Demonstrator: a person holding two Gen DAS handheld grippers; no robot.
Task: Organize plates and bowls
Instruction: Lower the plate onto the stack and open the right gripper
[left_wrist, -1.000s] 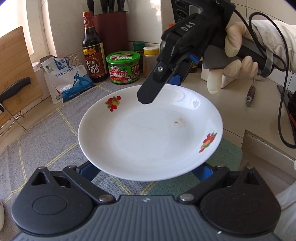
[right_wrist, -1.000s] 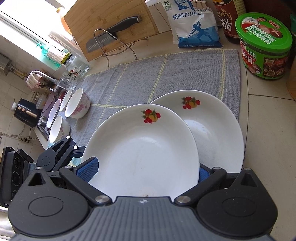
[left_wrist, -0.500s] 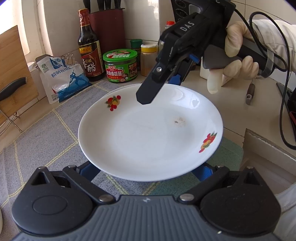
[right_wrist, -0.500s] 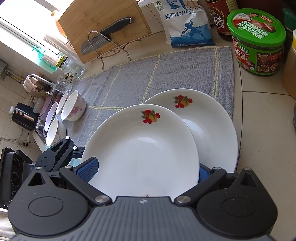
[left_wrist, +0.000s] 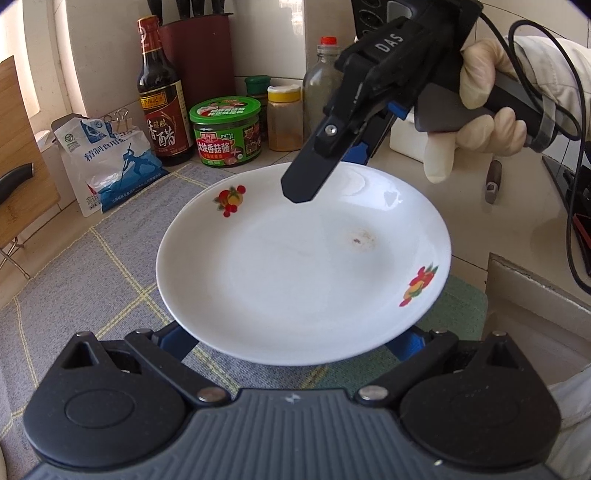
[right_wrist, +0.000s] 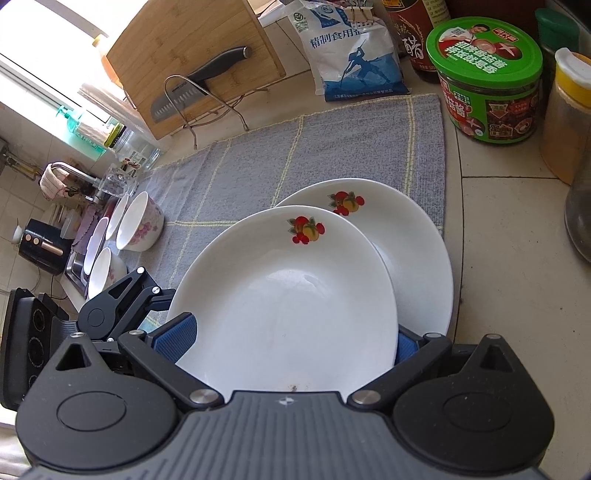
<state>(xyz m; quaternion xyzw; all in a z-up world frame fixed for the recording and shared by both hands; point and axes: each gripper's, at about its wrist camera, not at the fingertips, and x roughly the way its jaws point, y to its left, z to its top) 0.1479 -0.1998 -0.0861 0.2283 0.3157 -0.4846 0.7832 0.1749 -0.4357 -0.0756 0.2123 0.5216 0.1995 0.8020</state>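
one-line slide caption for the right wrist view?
Right gripper holds a white fruit-print plate above a second matching plate on the grey checked mat, bowls waiting at left.

Both cameras are sitting close behind their claws, looking forward and down at the worktop (right_wrist: 498, 258). The left view is facing the wall; the right is looking towards the sink. Both are sharing the grey mat (left_wrist: 92, 266), green-lidded jar (right_wrist: 484, 70) and salt bag (left_wrist: 114, 162).
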